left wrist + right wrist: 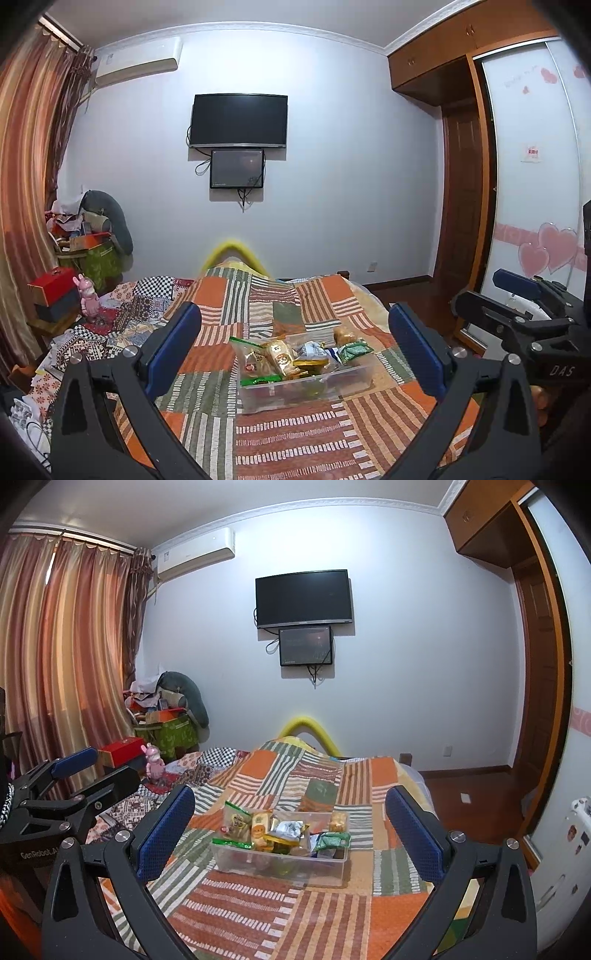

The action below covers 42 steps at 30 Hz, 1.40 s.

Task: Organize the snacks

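Two grippers were held above a bed (295,435) spread with a patchwork quilt, and both stood released, blue pads wide apart with nothing between them. Nearest the cameras, the left gripper (295,354) framed a clear plastic bin (295,391) that rested on the quilt a little ahead of its pads; the right gripper (290,843) framed the same bin from slightly to the right, and each gripper showed at the edge of the other's view, level and side by side. Inside the bin lay a heap of snack packets (280,830): a green-edged bag (246,360) at the left end, a gold-and-brown pack (282,360) beside it, a silvery wrapper (310,349) in the middle and a green packet (352,350) at the right end, with a golden-brown piece (338,821) at the far right corner. The packets stood above the rim in places. Neither gripper touched the bin or any packet. Beyond the bin the quilt ran on to a yellow rail (232,249) at the foot of the bed. Farther off, boxes (55,288) and a pink toy (88,299) crowded the left side by the curtains (66,646), and on the far wall hung a dark television (238,120) with a smaller screen (237,168) just below it.
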Each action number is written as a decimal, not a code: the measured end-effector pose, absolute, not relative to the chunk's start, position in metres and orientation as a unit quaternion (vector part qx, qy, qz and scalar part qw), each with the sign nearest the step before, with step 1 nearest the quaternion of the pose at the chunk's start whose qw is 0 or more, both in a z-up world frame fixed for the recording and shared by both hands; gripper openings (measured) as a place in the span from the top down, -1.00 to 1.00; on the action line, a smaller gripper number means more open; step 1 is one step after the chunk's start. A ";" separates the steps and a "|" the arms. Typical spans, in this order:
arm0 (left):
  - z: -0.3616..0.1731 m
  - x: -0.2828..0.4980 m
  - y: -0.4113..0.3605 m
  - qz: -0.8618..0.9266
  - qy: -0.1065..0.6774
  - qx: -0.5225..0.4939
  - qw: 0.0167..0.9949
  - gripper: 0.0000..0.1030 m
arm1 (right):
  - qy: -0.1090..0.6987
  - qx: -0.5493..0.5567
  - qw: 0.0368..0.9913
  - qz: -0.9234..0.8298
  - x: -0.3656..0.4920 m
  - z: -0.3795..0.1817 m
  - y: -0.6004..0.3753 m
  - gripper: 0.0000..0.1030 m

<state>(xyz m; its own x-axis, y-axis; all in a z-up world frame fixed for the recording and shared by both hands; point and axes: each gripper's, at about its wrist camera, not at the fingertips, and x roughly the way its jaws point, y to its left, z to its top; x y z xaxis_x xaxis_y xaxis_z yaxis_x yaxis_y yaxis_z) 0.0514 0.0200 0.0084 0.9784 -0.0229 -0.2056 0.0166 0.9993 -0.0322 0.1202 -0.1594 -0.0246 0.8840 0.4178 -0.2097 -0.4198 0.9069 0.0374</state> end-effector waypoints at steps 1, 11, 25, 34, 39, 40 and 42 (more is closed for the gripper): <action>0.008 0.052 0.020 -0.010 0.104 -0.017 0.994 -1.00 | 0.106 -0.005 0.971 0.216 0.120 -0.024 -0.159 -1.00; 0.010 0.053 0.022 -0.007 0.104 -0.018 0.994 -1.00 | 0.103 -0.005 0.971 0.215 0.120 -0.023 -0.159 -1.00; 0.008 0.051 0.019 -0.017 0.106 -0.017 0.994 -1.00 | 0.099 -0.003 0.972 0.213 0.120 -0.021 -0.157 -1.00; 0.010 0.052 0.023 -0.018 0.106 -0.023 0.994 -1.00 | 0.094 -0.003 0.973 0.210 0.119 -0.022 -0.157 -1.00; 0.009 0.051 0.020 -0.024 0.109 -0.020 0.994 -1.00 | 0.095 -0.002 0.973 0.209 0.120 -0.022 -0.157 -1.00; 0.009 0.050 0.020 -0.025 0.109 -0.019 0.994 -1.00 | 0.095 -0.002 0.973 0.209 0.120 -0.022 -0.157 -1.00; 0.008 0.050 0.019 -0.027 0.109 -0.017 0.993 -1.00 | 0.096 -0.002 0.973 0.209 0.120 -0.022 -0.156 -1.00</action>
